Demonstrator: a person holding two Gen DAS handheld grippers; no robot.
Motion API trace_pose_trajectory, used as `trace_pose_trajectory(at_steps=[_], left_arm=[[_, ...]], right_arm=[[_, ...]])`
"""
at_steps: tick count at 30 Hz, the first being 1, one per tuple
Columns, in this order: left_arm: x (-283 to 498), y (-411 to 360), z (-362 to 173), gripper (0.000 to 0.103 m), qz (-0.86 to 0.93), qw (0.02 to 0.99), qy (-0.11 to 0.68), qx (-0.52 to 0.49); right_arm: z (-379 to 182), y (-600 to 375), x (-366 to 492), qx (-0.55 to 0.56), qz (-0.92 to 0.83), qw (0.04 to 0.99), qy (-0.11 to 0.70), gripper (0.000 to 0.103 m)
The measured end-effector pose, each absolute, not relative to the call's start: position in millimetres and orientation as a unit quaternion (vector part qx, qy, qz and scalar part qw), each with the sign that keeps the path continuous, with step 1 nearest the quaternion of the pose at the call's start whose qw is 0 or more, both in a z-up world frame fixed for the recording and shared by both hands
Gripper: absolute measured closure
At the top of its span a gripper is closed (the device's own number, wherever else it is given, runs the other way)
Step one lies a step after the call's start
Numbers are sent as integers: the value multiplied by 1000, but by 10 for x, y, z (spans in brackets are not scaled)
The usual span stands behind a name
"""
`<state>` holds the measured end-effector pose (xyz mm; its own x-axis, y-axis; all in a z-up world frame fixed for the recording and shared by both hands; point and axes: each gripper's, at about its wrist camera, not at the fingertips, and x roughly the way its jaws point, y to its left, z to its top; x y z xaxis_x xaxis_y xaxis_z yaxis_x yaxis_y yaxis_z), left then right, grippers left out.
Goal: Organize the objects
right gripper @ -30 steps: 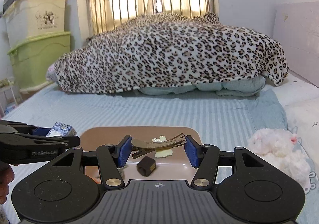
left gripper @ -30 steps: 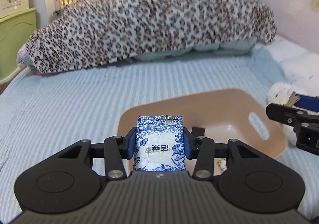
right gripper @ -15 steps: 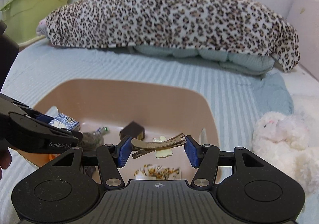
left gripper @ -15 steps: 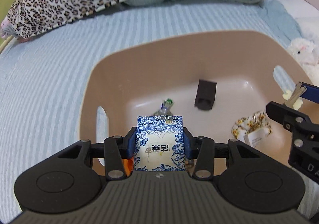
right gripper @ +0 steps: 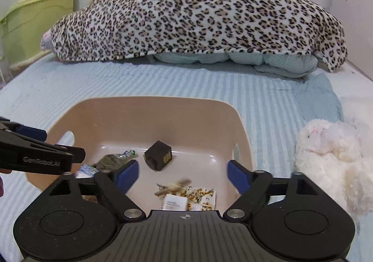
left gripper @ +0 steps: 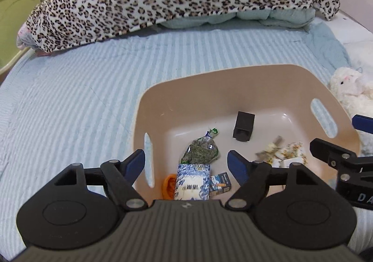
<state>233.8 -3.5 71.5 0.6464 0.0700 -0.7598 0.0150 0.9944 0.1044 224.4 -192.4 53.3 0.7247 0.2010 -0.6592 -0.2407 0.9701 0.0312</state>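
**Packet and hair clip dropped into the basin, both grippers now empty**

Packet first: the blue-and-white packet (left gripper: 192, 181) lay on the floor of the tan basin (left gripper: 233, 80), at its near edge, just beside an orange object (left gripper: 169, 186) and a small printed box (left gripper: 220, 183). A second earlier you had it clamped between the left fingers above the bed; you carried it over the basin and let go. Your left gripper (left gripper: 186, 162) hung over the near rim with its jaws spread wide and nothing between them.

The hair clip (right gripper: 173, 187) made the same trip. You had been gripping it in the right tongs, and it then lay blurred, on or just above the floral cloth item (right gripper: 200, 194) with its white tag, so it had probably only just fallen. Your right gripper (right gripper: 183, 172) was released too, jaws wide apart over the basin's near right corner.

Further in sat a green bag of dried leaves (left gripper: 201, 151) and a black cube (right gripper: 158, 155), well apart from each other.

Outside the basin, a white plush toy (right gripper: 331, 157) rested on the striped bedspread (right gripper: 163, 80) just to the right, and a leopard-print blanket (right gripper: 198, 19) was heaped at the far end of the bed.

By my reckoning those two drops finished this pair of placements; the plush toy looked like the one loose item left nearby, if it belonged in your sort.
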Motion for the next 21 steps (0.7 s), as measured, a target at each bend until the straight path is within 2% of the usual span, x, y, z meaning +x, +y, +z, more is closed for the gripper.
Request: trace_pose_trajectory(at_steps=[7,21], left_arm=[[1964,-37,963,25,13,916,398,52],[1124,7,1314,25,4,925,379,24]], right_arm=[[788,-2061,1939,-24,116,930,348,0],[1224,-2212,1179,-17,117,929,351,0]])
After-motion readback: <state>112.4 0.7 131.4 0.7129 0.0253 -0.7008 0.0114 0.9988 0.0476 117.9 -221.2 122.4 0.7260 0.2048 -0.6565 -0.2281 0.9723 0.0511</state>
